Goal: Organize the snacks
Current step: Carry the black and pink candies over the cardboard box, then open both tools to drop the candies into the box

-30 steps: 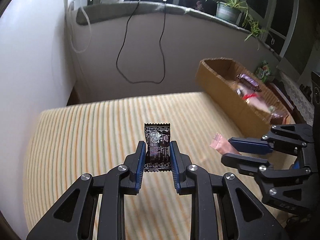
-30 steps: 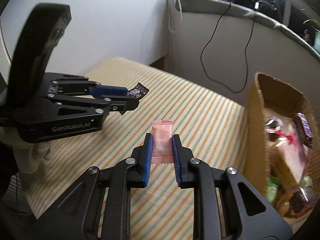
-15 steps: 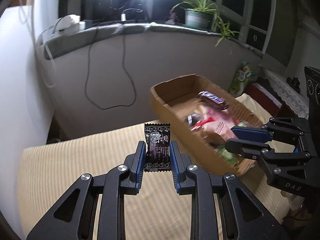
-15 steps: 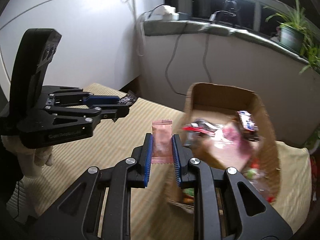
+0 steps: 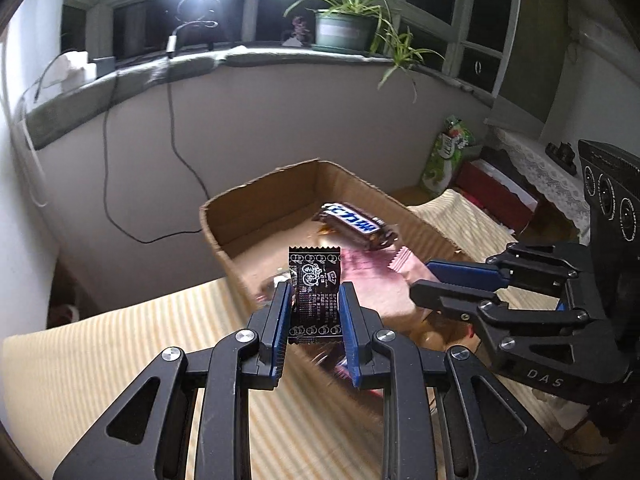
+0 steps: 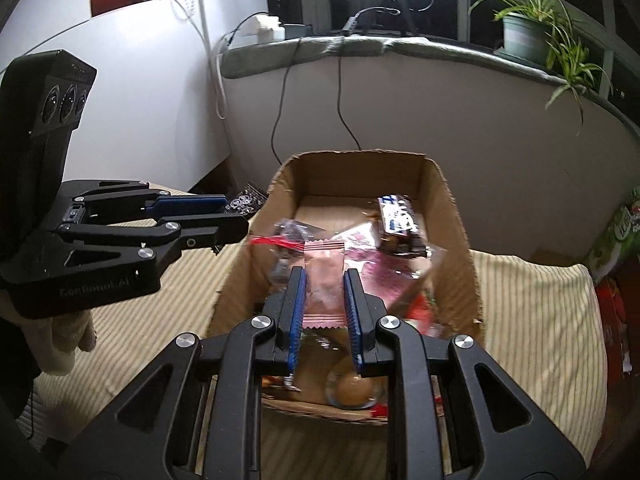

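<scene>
My left gripper (image 5: 314, 300) is shut on a black printed snack packet (image 5: 315, 280), held upright over the near left corner of a cardboard box (image 5: 256, 196). My right gripper (image 6: 324, 280) is shut on a pink snack packet (image 6: 324, 276) and hangs over the box (image 6: 456, 216). The box holds several wrapped snacks, among them a brown and blue chocolate bar (image 5: 354, 226). In the right wrist view the left gripper (image 6: 234, 212) reaches in from the left with the black packet (image 6: 248, 202) at its tips. In the left wrist view the right gripper (image 5: 420, 276) carries the pink packet (image 5: 408, 266).
The box stands on a striped cloth surface (image 5: 100, 360). Behind it runs a curved wall with a black cable (image 5: 172, 132) and a sill with a potted plant (image 5: 344, 28). A green bag (image 5: 448, 156) and a red box (image 5: 496, 196) lie to the right.
Both grippers have swung toward the cardboard box with their packets still held. The box, off to the right before, now lies directly beneath them. Both have risen a little.
</scene>
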Action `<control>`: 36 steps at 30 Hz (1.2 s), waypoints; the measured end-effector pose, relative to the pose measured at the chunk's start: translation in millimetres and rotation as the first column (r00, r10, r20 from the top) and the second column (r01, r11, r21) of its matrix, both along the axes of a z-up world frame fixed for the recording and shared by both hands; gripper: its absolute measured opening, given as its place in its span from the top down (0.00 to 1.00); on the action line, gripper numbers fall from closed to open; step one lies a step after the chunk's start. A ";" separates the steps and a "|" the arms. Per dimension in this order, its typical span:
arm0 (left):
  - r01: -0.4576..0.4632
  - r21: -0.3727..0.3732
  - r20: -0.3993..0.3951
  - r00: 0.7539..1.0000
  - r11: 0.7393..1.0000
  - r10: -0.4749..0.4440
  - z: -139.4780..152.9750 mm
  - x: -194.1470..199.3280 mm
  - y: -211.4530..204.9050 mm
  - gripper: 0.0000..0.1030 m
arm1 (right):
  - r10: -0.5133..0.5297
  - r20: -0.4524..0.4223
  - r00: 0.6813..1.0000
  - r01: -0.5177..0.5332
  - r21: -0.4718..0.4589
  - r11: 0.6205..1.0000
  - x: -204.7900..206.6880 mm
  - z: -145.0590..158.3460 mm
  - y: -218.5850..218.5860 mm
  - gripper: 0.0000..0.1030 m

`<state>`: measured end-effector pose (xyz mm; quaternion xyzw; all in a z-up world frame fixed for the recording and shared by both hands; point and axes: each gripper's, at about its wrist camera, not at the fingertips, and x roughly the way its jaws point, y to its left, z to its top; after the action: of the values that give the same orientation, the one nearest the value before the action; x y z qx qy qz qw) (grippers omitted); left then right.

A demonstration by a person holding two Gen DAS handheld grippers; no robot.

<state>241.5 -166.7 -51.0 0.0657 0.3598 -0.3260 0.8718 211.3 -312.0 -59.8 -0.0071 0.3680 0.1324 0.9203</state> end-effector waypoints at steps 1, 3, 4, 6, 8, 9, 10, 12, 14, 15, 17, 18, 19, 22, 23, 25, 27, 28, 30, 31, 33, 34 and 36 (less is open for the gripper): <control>0.006 0.000 -0.001 1.000 1.000 -0.006 0.0 0.0 -3.7 0.78 | -0.003 -0.002 1.000 0.003 0.002 1.000 0.6 -0.6 -2.7 0.81; 0.013 0.000 -0.001 1.000 1.000 -0.013 -0.5 0.6 -9.9 0.78 | -0.010 -0.004 1.000 0.010 0.002 1.000 1.1 -2.1 -6.9 0.81; 0.016 0.001 -0.002 1.000 1.000 -0.016 -0.8 1.3 -13.3 0.78 | -0.014 -0.005 1.000 0.014 0.004 1.000 1.8 -2.9 -9.0 0.81; 0.019 0.002 -0.004 1.000 1.000 -0.019 -1.4 2.9 -17.6 0.78 | -0.021 -0.008 1.000 0.021 0.010 1.000 3.5 -3.7 -13.3 0.81; 0.022 0.005 -0.006 1.000 1.000 -0.022 -2.3 4.1 -22.2 0.78 | -0.026 -0.010 1.000 0.027 0.014 1.000 5.1 -4.7 -17.4 0.81; 0.023 0.007 -0.008 1.000 1.000 -0.023 -3.1 5.2 -24.8 0.78 | -0.028 -0.010 1.000 0.029 0.016 0.999 5.9 -5.1 -18.9 0.81; 0.022 0.008 -0.009 1.000 1.000 -0.022 -3.9 6.1 -26.5 0.78 | -0.030 -0.011 0.999 0.030 0.016 0.999 6.7 -5.8 -20.3 0.81; 0.022 0.013 -0.012 1.000 1.000 -0.022 -5.6 9.1 -30.9 0.78 | -0.034 -0.012 0.999 0.034 0.019 0.999 8.7 -7.3 -23.8 0.81; 0.018 0.019 -0.016 1.000 1.000 -0.018 -7.8 12.1 -34.6 0.78 | -0.037 -0.014 0.999 0.038 0.020 0.999 11.6 -8.9 -25.9 0.81; 0.018 0.021 -0.019 1.000 1.000 -0.017 -8.9 13.5 -35.9 0.78 | -0.038 -0.015 0.999 0.038 0.021 0.999 12.0 -9.8 -27.3 0.81; 0.016 0.023 -0.024 1.000 1.000 -0.015 -11.1 15.3 -37.7 0.78 | -0.040 -0.017 0.999 0.040 0.024 0.999 14.0 -11.3 -29.9 0.81; 0.015 0.025 -0.025 1.000 1.000 -0.015 -12.0 15.9 -38.4 0.78 | -0.040 -0.018 0.999 0.041 0.025 0.999 14.7 -12.0 -30.9 0.81; 0.015 0.027 -0.026 1.000 1.000 -0.014 -12.9 16.4 -39.2 0.78 | -0.040 -0.019 0.999 0.041 0.025 0.999 15.5 -12.7 -31.3 0.81; 0.015 0.034 -0.029 0.999 0.999 -0.014 -14.0 16.6 -41.0 0.78 | -0.039 -0.025 0.999 0.039 0.026 0.999 17.7 -14.4 -33.3 0.80; 0.016 0.035 -0.031 0.999 0.999 -0.015 -14.6 16.6 -41.5 0.78 | -0.038 -0.027 0.999 0.039 0.027 0.999 18.1 -15.0 -34.0 0.80; 0.020 0.040 -0.034 0.999 0.999 -0.019 -15.3 16.8 -42.2 0.78 | -0.037 -0.029 0.999 0.038 0.029 0.999 18.2 -15.3 -34.9 0.80; 0.016 0.044 -0.034 0.999 0.999 -0.015 -15.7 17.0 -42.4 0.78 | -0.036 -0.031 0.999 0.037 0.030 0.999 18.1 -15.6 -34.6 0.80; 0.014 0.042 -0.035 0.999 0.999 -0.013 -15.6 16.7 -41.9 0.78 | -0.036 -0.032 0.999 0.037 0.030 0.999 17.9 -15.8 -34.6 0.80; 0.010 0.040 -0.032 0.999 0.999 -0.009 -14.8 16.6 -40.7 0.78 | -0.039 -0.030 0.999 0.040 0.028 0.999 17.6 -15.4 -34.6 0.80; 0.009 0.040 -0.032 0.999 0.999 -0.007 -14.2 16.3 -40.3 0.78 | -0.039 -0.029 0.999 0.040 0.027 0.999 17.5 -15.2 -34.6 0.80; 0.006 0.040 -0.027 1.000 0.999 -0.005 -12.9 15.1 -39.5 0.78 | -0.037 -0.030 0.999 0.038 0.028 0.999 16.9 -14.7 -34.4 0.79; 0.005 0.040 -0.025 1.000 0.999 -0.004 -12.1 14.2 -39.0 0.78 | -0.040 -0.030 0.999 0.041 0.026 0.999 15.7 -14.5 -33.8 0.79; 0.000 0.042 -0.018 1.000 0.999 0.001 -10.2 12.4 -37.9 0.77 | -0.042 -0.031 0.999 0.043 0.022 0.999 13.4 -14.1 -32.8 0.73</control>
<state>253.9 -204.7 -61.2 0.0812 0.3746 -0.3187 0.8669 224.8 -344.7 -73.9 0.0132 0.3805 0.1170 0.9173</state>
